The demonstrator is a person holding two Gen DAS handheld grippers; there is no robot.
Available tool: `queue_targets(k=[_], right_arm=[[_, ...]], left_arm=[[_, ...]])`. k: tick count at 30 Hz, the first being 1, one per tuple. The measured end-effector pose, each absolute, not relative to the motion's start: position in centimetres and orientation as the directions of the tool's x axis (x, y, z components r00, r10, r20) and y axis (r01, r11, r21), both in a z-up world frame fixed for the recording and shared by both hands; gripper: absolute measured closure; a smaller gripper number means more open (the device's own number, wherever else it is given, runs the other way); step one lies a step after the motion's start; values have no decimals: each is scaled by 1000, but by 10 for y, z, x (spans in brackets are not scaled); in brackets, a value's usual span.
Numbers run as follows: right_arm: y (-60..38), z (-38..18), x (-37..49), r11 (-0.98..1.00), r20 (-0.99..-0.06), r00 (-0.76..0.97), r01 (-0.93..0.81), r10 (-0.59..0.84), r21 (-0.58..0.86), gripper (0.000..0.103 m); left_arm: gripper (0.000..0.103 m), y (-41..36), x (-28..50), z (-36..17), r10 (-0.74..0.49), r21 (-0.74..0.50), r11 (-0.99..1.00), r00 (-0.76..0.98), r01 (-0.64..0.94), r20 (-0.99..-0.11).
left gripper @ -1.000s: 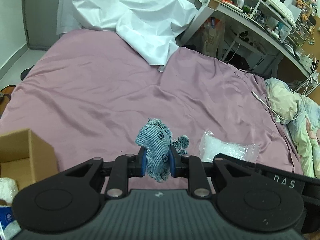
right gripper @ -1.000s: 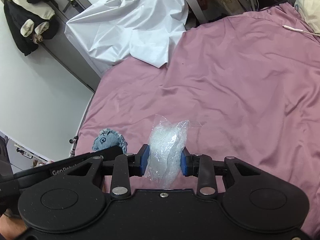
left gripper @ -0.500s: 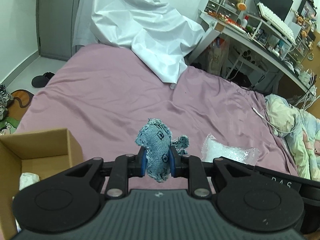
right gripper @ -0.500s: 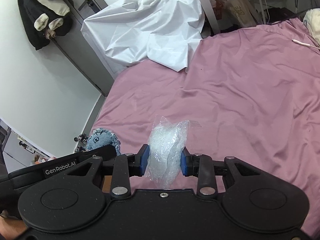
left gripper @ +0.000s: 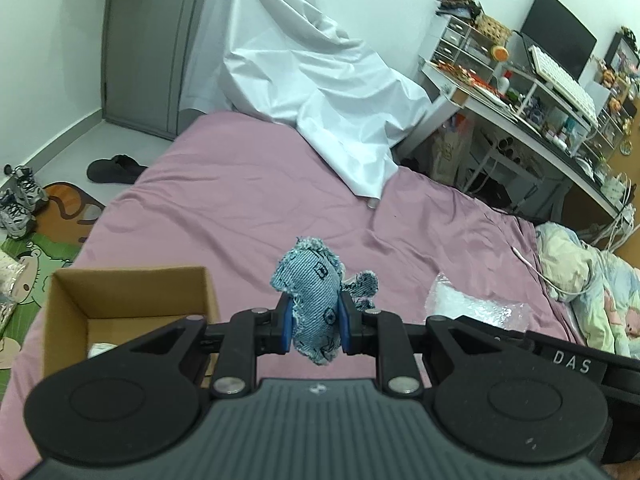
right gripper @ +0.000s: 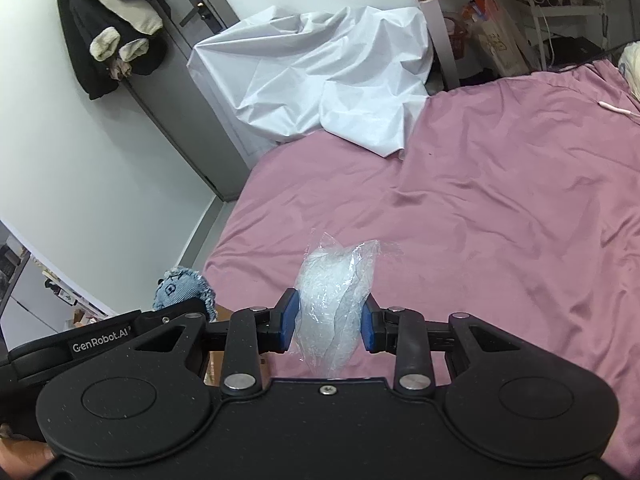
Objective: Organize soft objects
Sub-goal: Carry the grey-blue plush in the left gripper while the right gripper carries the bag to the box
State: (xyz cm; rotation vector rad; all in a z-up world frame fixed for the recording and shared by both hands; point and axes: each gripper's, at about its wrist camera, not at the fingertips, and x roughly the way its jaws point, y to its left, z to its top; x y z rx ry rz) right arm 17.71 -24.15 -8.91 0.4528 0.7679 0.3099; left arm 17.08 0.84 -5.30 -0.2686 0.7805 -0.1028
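Pink bed [left gripper: 248, 184] bears cardboard box [left gripper: 132, 292] holding something white; jaws grip denim toy [left gripper: 316, 300], plastic bag [right gripper: 334, 304].

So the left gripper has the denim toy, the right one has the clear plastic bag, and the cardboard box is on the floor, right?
Not quite. The cardboard box sits on the pink bed, as the left wrist view shows. The left gripper does hold the denim toy, the right gripper the clear plastic bag.
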Motion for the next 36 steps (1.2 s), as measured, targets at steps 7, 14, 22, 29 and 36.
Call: queue_targets(k=[7, 14, 22, 29, 36], right_arm=[[-222, -84, 172, 862, -583, 684, -134, 438, 490, 71], [-202, -82, 171, 859, -578, 679, -159, 452, 486, 71], [-175, -82, 169, 860, -583, 663, -196, 471, 472, 71], [-155, -81, 168, 868, -591, 654, -226, 472, 442, 71], [-130, -80, 174, 868, -599, 637, -270, 485, 416, 71]], left_arm=[[82, 40, 159, -50, -155, -277, 960, 724, -52, -672], [82, 70, 151, -52, -118, -276, 956, 730, -100, -673], [82, 102, 144, -59, -84, -282, 947, 730, -153, -678], [82, 124, 145, -69, -75, -297, 937, 724, -184, -686], [82, 139, 150, -82, -79, -314, 928, 716, -202, -694]])
